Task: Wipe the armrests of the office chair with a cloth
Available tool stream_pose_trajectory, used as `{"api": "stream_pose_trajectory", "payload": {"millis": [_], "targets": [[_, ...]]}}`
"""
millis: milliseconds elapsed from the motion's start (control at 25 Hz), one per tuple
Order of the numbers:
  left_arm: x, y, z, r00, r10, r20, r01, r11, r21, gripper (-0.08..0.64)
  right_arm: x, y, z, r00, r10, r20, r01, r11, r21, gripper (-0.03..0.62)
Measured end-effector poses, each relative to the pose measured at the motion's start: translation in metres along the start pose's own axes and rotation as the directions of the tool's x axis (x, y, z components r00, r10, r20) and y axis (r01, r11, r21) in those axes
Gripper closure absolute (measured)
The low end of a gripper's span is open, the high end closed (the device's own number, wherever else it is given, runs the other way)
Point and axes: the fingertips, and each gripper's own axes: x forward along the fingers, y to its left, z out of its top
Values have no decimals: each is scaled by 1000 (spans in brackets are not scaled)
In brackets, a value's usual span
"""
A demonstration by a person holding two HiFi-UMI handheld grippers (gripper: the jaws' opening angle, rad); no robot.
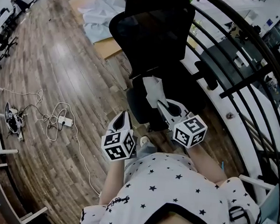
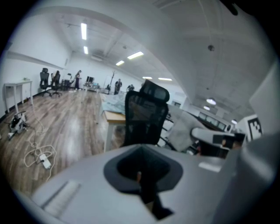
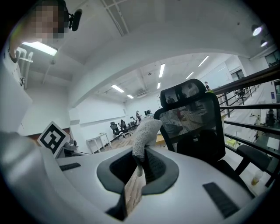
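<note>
The office chair (image 1: pixel 154 35) stands in the middle of the head view, black, with its high back toward the top and its seat just in front of the two grippers. One armrest (image 1: pixel 206 76) shows on the side of the black railing (image 1: pixel 259 70). The right gripper (image 1: pixel 161 104) is above the seat and holds the pale cloth (image 1: pixel 154 87), which sticks up from its tip. The left gripper (image 1: pixel 124 115) is beside it, a little lower, over the wooden floor (image 1: pixel 61 69), and it is apart from the chair. A white cable (image 1: pixel 57 119) lies on the floor to the left. In the left gripper view the jaws are pressed together with nothing between them, and the chair back is straight ahead, next to a table (image 2: pixel 114 116). In the right gripper view the jaws are closed on the lower end of the cloth, and the free end stands up and bends to the right. The chair is behind the cloth, not touching it, and the armrest is at the right edge.
</note>
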Motion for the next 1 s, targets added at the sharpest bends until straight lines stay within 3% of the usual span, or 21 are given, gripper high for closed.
{"api": "stream_pose_trajectory", "payload": {"millis": [640,1000], "targets": [[40,53,9,998,-13,-56,13,1000,1,557,93,-15,-16,997,-2,-78,-1,999,-41,563],[59,70,-9,996,22,-89,-27,999,-45,557,140,-44,-46,983,-5,-183,-21,990,-136,563]]}}
